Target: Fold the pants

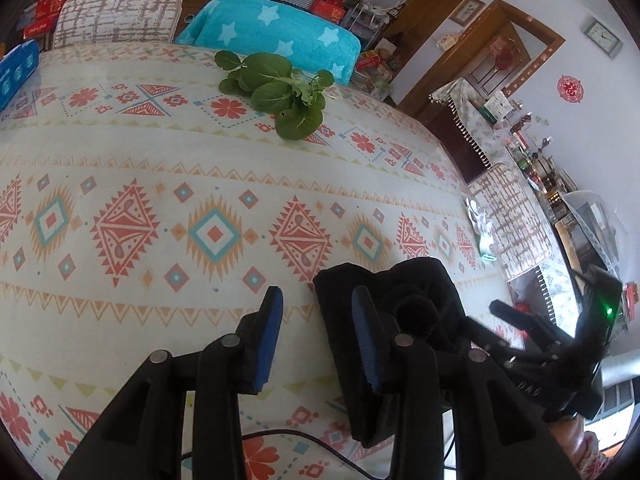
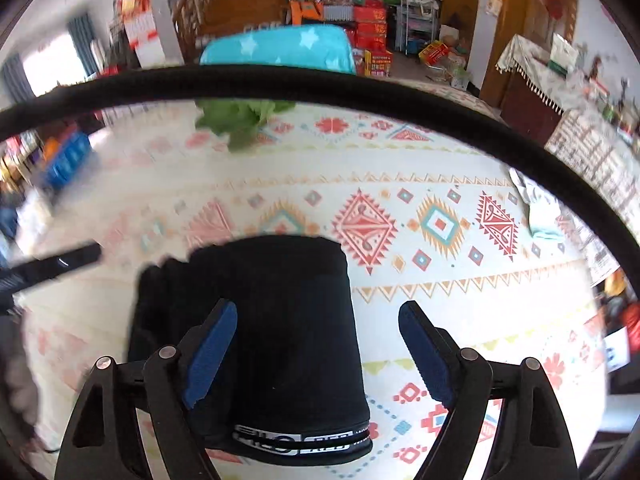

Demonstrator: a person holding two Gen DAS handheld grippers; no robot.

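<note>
The pants (image 2: 260, 332), folded into a black bundle, are lying on the patterned desk (image 2: 440, 152) directly under the right claw (image 2: 316, 354). Their long axis is running away from that claw toward the far side of the desk, with the lettered waistband (image 2: 296, 438) at the near end, closest to the claw's base. The right claw is standing wide, its blue pads straddling the bundle without pressing it; the left pad (image 2: 212, 352) is hanging over the cloth, the other over bare desk.

In the left wrist view the pants (image 1: 384, 296) are lying just right of the left claw (image 1: 318, 334), behind its right finger, which is hiding part of them. The left claw is standing narrowly parted with nothing between its pads.

A black cable (image 2: 320, 84) is arching across the right view, cutting off the greens (image 2: 236, 120) beyond it. The left part of that view is blurring badly, so the dark bar (image 2: 56, 266) there is hard to make out.
</note>
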